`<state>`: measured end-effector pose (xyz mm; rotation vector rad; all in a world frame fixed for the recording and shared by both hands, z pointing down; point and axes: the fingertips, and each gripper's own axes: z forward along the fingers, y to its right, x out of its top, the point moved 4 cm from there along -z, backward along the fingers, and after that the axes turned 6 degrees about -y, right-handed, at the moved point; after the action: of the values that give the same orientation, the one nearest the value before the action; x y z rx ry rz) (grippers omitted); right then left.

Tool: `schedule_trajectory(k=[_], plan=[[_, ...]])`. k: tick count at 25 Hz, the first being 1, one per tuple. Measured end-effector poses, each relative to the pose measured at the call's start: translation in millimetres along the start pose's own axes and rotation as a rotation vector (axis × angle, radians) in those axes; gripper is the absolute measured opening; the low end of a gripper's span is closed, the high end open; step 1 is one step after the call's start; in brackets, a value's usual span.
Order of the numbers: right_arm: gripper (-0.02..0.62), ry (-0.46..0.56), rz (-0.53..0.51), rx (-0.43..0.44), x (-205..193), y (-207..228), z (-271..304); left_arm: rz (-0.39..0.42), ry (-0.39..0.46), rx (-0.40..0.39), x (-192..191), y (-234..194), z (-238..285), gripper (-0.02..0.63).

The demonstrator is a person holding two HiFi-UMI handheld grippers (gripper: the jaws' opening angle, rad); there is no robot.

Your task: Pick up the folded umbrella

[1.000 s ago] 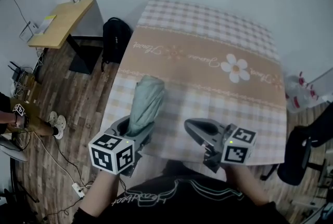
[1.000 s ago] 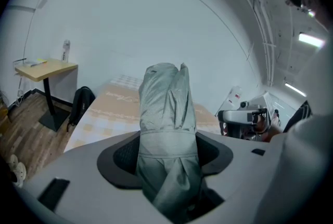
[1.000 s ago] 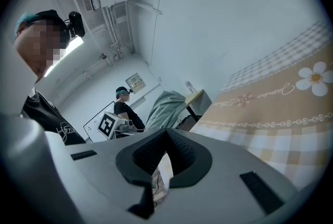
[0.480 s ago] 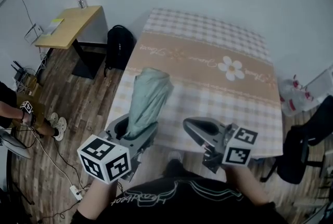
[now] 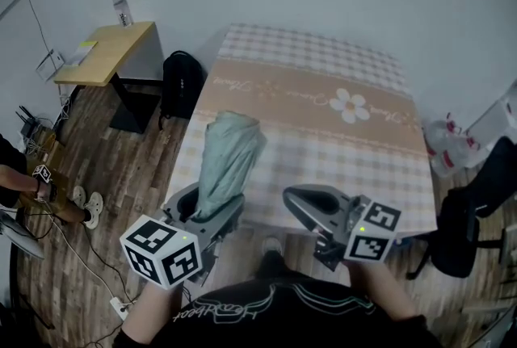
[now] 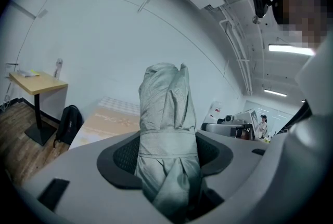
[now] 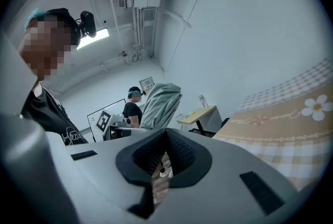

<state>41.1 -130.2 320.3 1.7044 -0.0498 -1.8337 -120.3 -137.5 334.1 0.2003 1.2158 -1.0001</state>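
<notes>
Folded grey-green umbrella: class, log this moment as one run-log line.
left gripper: shut on folded grey-green fabric umbrella | umbrella: held up, off the checked-cloth table | right gripper: shut, empty

Nothing reads clearly — cursive script runs along the beige checked tablecloth (image 5: 283, 90) and across the person's black shirt (image 5: 266, 312), both too blurred to decipher.

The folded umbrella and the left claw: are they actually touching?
Touching. The left gripper view shows the left claw's dark pads pressed against both sides of the folded umbrella, which fills the space between them.
</notes>
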Motion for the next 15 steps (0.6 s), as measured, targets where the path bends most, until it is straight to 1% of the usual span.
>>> schedule_trajectory(k=[15], plan=[[0.011, 0.011, 0.002, -0.014, -7.3, -11.6, -6.5, 0.011, -0.001, -0.012, -7.3, 9.9, -7.9, 0.265]])
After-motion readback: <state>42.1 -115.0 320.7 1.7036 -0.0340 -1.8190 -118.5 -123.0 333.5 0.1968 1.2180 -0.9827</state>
